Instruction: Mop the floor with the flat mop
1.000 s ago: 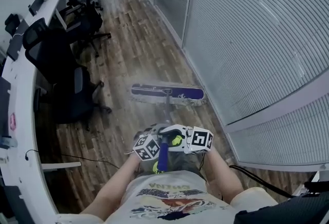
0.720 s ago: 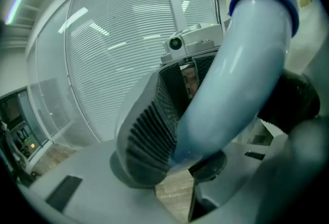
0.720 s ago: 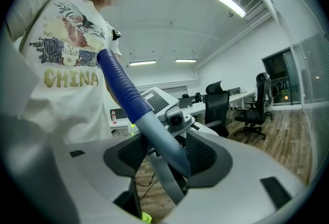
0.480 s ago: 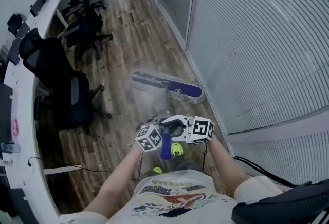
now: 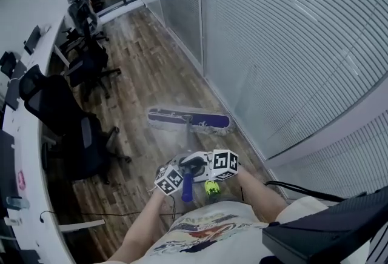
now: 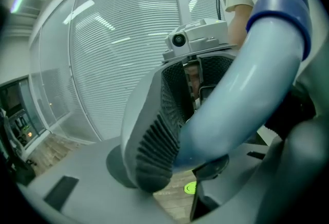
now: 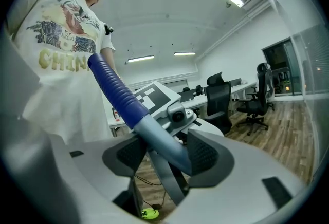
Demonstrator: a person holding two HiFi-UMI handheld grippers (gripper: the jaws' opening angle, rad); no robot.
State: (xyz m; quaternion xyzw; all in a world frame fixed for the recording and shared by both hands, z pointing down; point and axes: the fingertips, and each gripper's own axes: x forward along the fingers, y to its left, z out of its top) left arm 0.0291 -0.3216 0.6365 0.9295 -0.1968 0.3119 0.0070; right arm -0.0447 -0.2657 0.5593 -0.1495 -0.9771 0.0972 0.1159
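Now left gripper (image 5: 180, 170), right gripper (image 5: 207, 166) seemingly clasp mop handle (image 5: 187, 188), jaws opening.

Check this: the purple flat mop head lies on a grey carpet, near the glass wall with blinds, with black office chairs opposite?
One thing is wrong: the mop head lies on a wooden plank floor, not a grey carpet, as the head view shows. It is near the glass wall with blinds, with black office chairs opposite.

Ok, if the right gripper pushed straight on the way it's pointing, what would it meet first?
The mop handle: it already runs between the jaws of the right gripper, which have just been opening but seem to grip it. What lies past the handle is harder to judge.
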